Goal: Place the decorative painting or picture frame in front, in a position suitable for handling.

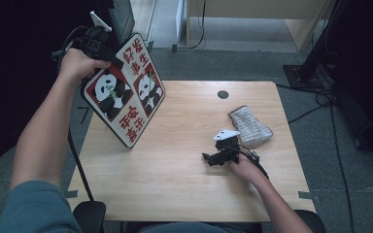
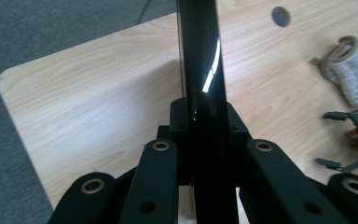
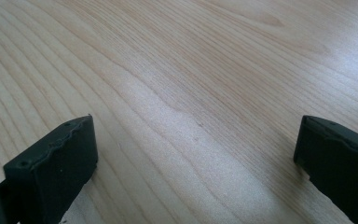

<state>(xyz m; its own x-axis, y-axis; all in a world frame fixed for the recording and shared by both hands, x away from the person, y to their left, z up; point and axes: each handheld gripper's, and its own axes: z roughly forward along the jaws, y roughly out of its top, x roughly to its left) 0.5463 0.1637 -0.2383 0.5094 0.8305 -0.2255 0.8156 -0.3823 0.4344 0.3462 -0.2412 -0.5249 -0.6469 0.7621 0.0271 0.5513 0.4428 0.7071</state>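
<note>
My right gripper rests low on the wooden table, jaws wide apart with only bare wood between them. Just past it lies a grey sock. Far left, my left gripper is clamped on the top edge of the panda board (glossy black from behind), held tilted above the table's left edge.
</note>
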